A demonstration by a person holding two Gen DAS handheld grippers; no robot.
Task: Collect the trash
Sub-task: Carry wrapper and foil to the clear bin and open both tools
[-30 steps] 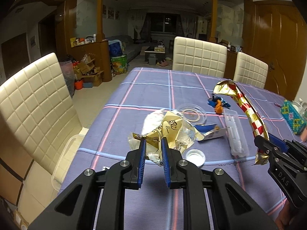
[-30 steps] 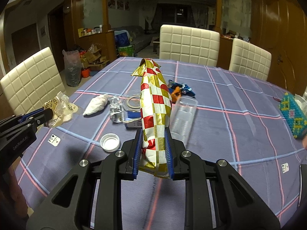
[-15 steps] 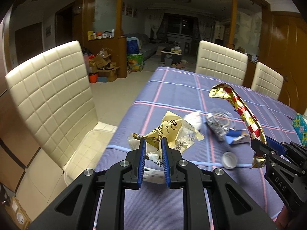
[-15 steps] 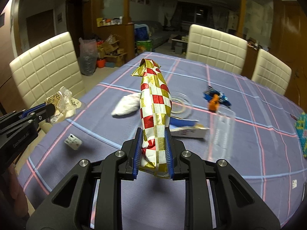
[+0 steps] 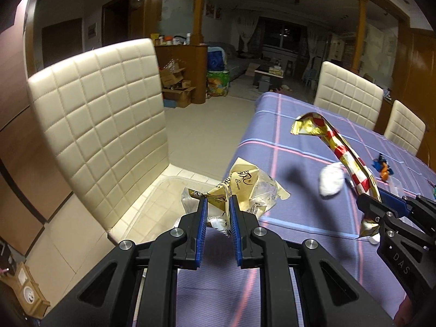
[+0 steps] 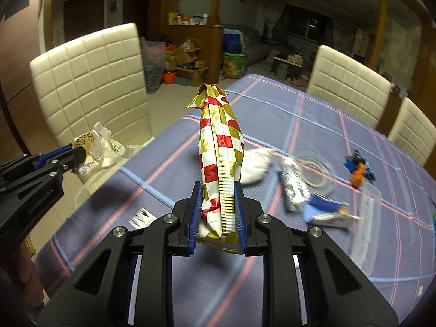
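Note:
My left gripper is shut on a crumpled yellow and clear wrapper and holds it at the table's left edge, above a clear plastic bin on the chair seat. It also shows in the right wrist view with the wrapper. My right gripper is shut on a long red, gold and white checked snack bag that stands upright above the table. That bag also shows in the left wrist view, held by the right gripper.
On the purple checked tablecloth lie a white wad, a foil wrapper, a blue and white packet, a clear dish, a clear cup and a blue-orange toy. Cream chairs stand around.
Both grippers have swung left with their loads. The left gripper now holds the wrapper past the table's edge, over the bin on the chair.

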